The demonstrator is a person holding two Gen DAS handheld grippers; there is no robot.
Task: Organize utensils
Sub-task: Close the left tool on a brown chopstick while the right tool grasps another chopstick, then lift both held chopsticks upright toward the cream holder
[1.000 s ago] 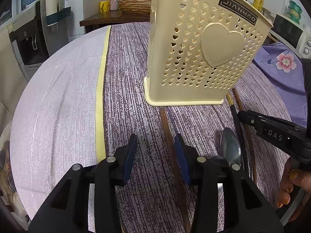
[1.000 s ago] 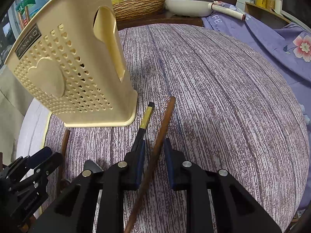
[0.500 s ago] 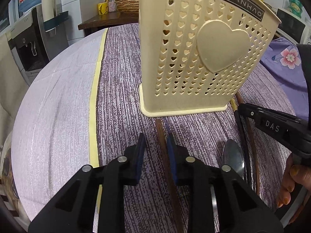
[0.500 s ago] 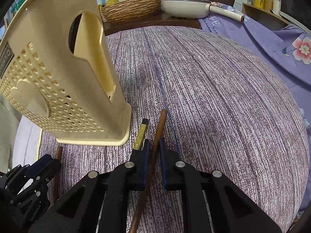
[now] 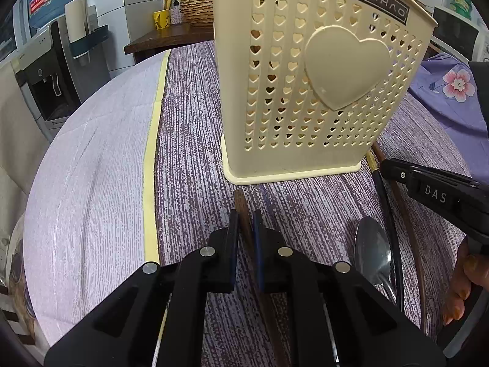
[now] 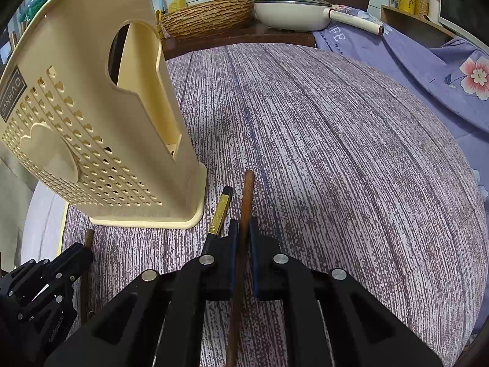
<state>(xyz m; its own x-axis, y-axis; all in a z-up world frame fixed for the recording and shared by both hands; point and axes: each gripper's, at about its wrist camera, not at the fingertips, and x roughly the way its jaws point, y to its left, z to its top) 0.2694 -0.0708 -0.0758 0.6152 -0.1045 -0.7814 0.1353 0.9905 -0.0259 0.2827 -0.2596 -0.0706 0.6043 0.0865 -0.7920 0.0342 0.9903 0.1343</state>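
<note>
Left gripper pinches a brown chopstick before the basket; right gripper clamps, seemingly, another chopstick, both lying on the tablecloth.

You see a cream utensil holder pierced with little hearts, a purple-and-white streaked tablecloth with a yellow stripe, brown chopsticks, a silver spoon, a black-and-gold chopstick, lilac flowered fabric.
</note>
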